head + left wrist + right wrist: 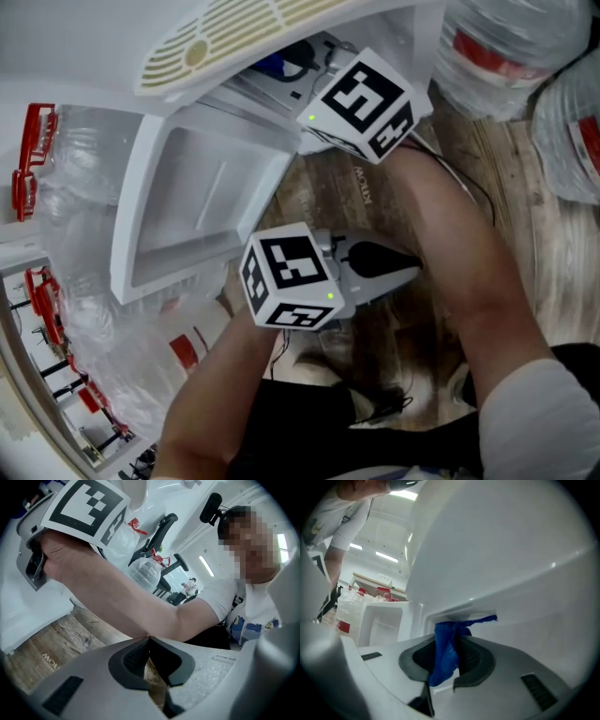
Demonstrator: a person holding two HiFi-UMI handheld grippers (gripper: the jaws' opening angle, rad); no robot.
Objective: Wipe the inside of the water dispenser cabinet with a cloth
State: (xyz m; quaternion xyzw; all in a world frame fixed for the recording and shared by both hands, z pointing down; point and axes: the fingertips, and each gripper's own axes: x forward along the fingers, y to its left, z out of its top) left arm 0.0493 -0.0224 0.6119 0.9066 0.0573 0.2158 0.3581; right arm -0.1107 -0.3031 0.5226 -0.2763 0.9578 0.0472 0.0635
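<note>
– Between the jaws of the right gripper point(449, 641), what is held?
– They are clamped on the blue cloth point(443, 660). A thin tail of it runs toward 2 o'clock and touches the white wall of the water dispenser cabinet point(511, 555).
– How does it look?
– Saturated blue with a woven texture, crumpled, one fold hanging down between the pads.
– Where is it in the head view?
– It is a small blue patch at 10 o'clock of the marker cube point(361, 103), below the slotted grille point(225, 37).
– And the left gripper point(149, 640)?
– Jaws pressed together, tips touching, nothing between them. It lies at 6 o'clock of the right gripper, over the wood floor point(525, 216), well apart from the cloth. The open cabinet door point(187, 197) is at its 10 o'clock.
</note>
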